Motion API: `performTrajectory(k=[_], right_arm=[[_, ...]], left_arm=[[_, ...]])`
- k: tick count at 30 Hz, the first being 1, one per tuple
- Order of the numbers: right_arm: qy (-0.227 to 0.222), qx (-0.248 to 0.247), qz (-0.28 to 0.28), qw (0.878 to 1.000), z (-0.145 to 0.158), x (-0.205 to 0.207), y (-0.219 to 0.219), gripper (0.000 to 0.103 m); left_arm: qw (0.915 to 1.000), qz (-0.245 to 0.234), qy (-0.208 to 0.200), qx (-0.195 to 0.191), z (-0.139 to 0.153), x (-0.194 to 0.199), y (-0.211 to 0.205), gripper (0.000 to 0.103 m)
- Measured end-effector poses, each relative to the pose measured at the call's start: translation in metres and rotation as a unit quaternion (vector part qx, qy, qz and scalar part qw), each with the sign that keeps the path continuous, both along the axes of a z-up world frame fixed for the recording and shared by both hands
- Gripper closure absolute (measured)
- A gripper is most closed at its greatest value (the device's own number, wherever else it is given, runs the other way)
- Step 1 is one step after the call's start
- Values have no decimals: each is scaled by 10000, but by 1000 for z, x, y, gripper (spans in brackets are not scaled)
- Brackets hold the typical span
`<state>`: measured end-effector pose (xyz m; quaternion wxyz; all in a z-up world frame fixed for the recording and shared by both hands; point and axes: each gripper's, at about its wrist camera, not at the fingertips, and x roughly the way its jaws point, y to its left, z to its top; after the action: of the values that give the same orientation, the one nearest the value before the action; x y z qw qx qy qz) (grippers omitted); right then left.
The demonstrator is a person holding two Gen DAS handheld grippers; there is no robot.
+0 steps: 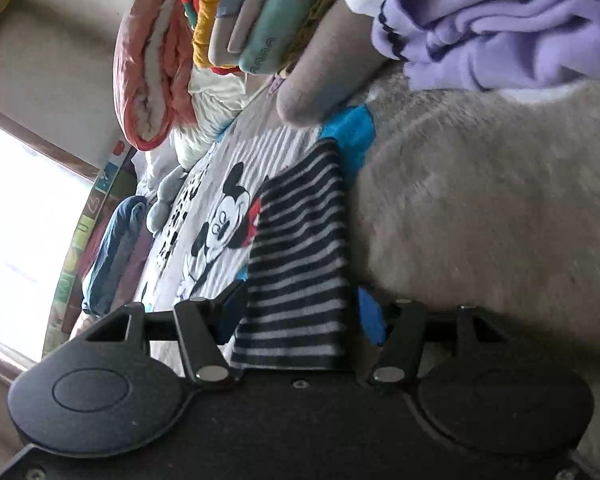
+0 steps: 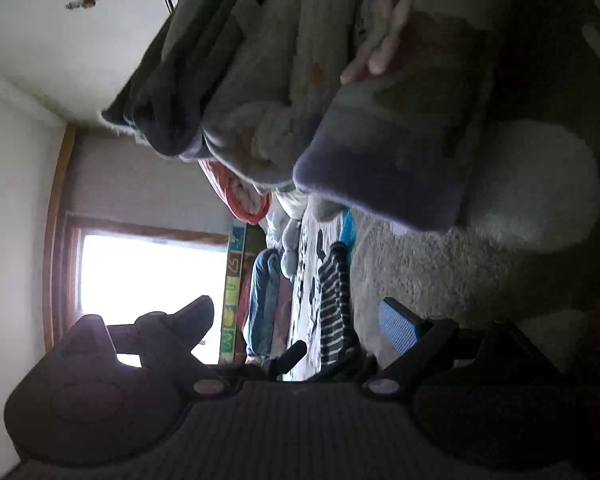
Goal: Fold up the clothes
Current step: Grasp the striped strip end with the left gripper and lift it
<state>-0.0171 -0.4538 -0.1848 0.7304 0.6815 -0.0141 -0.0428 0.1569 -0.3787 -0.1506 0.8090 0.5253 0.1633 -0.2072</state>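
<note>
Left gripper: the left gripper (image 1: 296,320) was pinching the near edge of the striped top (image 1: 300,256), cloth bunched between its fingers.
Right gripper: the right gripper (image 2: 300,336) stood spread, with nothing between its fingers.
Striped top: it lay partly on the Mickey sheet (image 1: 216,216) and partly against the grey blanket (image 1: 480,208), a blue cloth (image 1: 352,136) showing just beyond its far end.
Step in hand: likely carrying the held edge over for a fold.
How to do it well: keep the pinch firm, lift only enough to free the cloth, and lay the edge square to the stripes so the layers match; the free gripper could pin the far end.
Edges: the far hem of the striped top looked fairly straight; its near edge was gathered in the grip.
Open room: the Mickey sheet beside the striped top was bare and the best landing place.
Crowded sides: a folded stack (image 1: 228,32) and a purple garment (image 1: 512,20) sat beyond the striped top; jeans (image 1: 112,252) lay past the sheet.
</note>
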Motion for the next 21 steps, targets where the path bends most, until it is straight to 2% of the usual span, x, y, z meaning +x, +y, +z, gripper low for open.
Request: performTrajectory(k=[8, 11, 13, 15, 17, 19, 21], right_arm=[[-127, 80, -246, 9996, -4, -1, -7, 14], [-137, 50, -321, 9994, -4, 0, -9, 14], [-148, 26, -382, 9992, -4, -1, -10, 14], [-158, -18, -431, 9989, -3, -3, -11, 14], [-151, -70, -453, 9988, -3, -3, -11, 14], [-131, -140, -446, 9988, -2, -18, -10, 14], [-102, -239, -433, 9987, 0, -24, -8, 14]], left_arm=[[9988, 237, -152, 388, -6, 30, -38, 49], [9976, 366, -87, 584, -10, 45, -54, 59], [9965, 517, -39, 657, -12, 54, -63, 71], [9955, 663, -4, 674, -15, 64, -69, 74], [9946, 817, 54, 630, -16, 74, -72, 82], [9936, 936, 159, 609, -18, 82, -73, 97], [9930, 982, 243, 617, -19, 85, -74, 102]])
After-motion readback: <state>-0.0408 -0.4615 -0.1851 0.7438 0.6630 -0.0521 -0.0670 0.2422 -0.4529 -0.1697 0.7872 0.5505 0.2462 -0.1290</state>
